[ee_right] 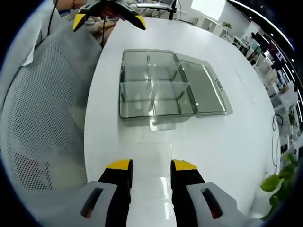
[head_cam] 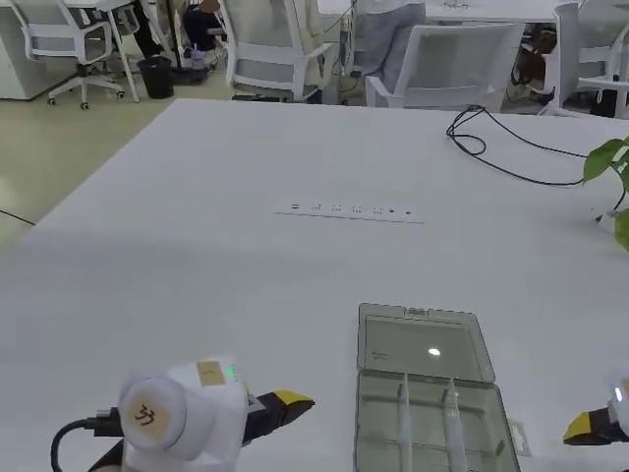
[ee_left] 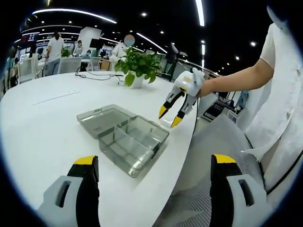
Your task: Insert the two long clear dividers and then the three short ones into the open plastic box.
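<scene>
Yellow-tipped left tongs wide, right tongs narrow, empty; clear rectangular plastic box open on glossy white table.

One marking found: a handwritten figure on the round tan cap at the rear of the left gripper, seen in the head view. It appears to read "33", though legibility is poor. The yellow sticker just beside the cap is unreadable. The strip on the surface, well beyond the cap, bears symbols too small to read.
</scene>
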Available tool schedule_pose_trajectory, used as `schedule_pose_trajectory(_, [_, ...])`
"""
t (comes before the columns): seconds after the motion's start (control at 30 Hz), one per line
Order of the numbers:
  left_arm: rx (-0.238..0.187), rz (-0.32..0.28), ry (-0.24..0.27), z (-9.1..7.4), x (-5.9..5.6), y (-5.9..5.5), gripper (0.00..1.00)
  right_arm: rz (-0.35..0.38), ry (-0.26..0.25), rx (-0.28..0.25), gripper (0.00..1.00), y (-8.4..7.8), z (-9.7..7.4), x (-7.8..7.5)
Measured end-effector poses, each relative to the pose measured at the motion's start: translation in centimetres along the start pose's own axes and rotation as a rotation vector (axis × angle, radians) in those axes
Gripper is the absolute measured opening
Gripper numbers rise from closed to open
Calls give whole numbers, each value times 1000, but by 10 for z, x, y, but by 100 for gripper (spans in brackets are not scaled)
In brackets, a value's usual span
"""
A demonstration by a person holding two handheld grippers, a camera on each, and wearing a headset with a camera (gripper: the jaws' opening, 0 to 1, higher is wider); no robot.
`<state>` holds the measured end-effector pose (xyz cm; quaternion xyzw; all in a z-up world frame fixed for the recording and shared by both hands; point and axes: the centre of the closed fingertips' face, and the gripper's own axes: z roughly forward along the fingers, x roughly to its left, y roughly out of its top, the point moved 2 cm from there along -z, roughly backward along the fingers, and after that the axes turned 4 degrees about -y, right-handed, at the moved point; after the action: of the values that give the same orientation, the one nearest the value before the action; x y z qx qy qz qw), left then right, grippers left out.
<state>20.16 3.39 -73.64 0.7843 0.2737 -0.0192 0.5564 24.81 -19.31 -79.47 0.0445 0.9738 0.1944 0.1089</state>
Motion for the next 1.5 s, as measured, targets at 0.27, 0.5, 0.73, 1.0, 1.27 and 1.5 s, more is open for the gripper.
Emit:
schedule_pose_trajectory(0.27, [-51,-75,1,5,0,23,100,-8,-70,-73,33,34,-30,1])
schedule_pose_trajectory(0.5, [-62,-189,-4,15,-3,40,95,-36,-104,-134,33,72,-49,7])
schedule_pose_trajectory(0.73, [-146,-311,-49,24,-10,60,81,-71,-139,-176,33,104,-62,11])
schedule_pose_trajectory(1.0, [-167,-523,-126,37,-22,69,60,-91,-160,-199,33,131,-71,18])
schedule_pose_trajectory(1.27, [-150,-582,-171,53,-32,69,41,-95,-161,-218,33,150,-76,26])
schedule_pose_trajectory(1.5, [-138,-600,-204,60,-40,69,25,-114,-157,-209,33,156,-77,30])
